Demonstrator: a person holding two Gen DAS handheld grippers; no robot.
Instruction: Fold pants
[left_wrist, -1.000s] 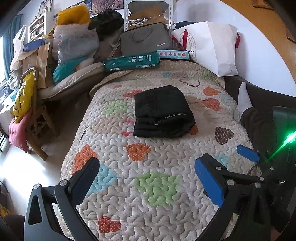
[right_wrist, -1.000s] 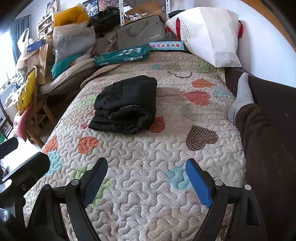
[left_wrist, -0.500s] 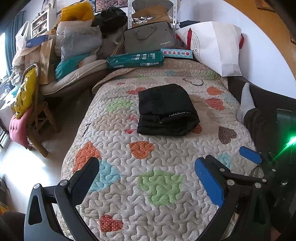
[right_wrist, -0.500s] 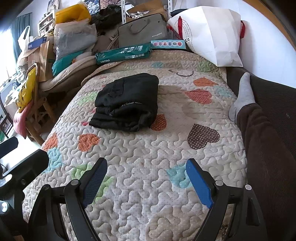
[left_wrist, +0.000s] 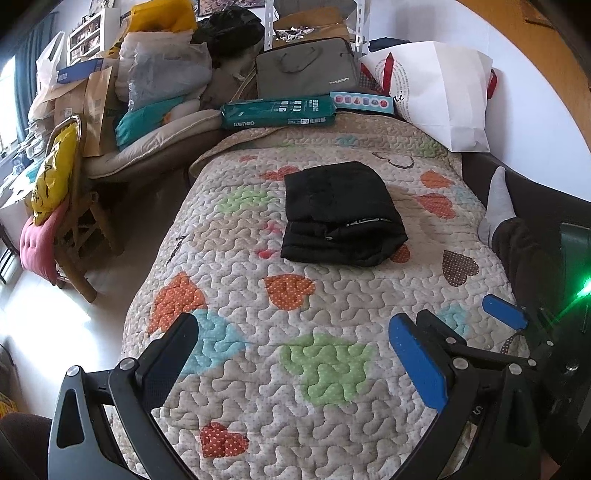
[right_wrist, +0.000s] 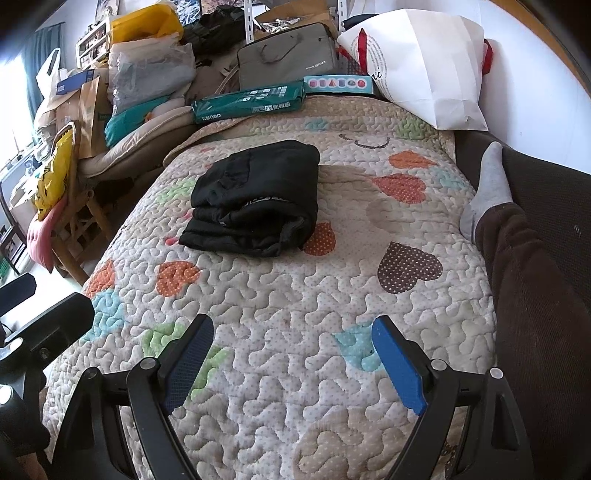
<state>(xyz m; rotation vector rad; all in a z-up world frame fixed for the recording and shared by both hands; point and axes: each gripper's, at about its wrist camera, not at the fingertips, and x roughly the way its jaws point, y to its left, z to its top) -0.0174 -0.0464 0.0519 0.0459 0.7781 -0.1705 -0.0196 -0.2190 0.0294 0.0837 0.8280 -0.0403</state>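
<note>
The black pants (left_wrist: 341, 214) lie folded into a compact stack on the quilted bed cover (left_wrist: 325, 314) with coloured hearts; they also show in the right wrist view (right_wrist: 255, 199). My left gripper (left_wrist: 291, 354) is open and empty, held above the near end of the bed, well short of the pants. My right gripper (right_wrist: 291, 354) is open and empty too, beside the left one; its blue pad tip (left_wrist: 504, 312) shows at the right of the left wrist view.
A person's leg in brown trousers with a grey sock (right_wrist: 487, 184) lies along the bed's right side. A white paper bag (left_wrist: 443, 92), a green package (left_wrist: 279, 112) and a grey laptop bag (left_wrist: 306, 72) crowd the far end. A wooden chair (left_wrist: 70, 229) stands at left.
Both grippers have drifted slightly, so the view shifts a little. The pants stay folded and still, and both grippers stay open.
</note>
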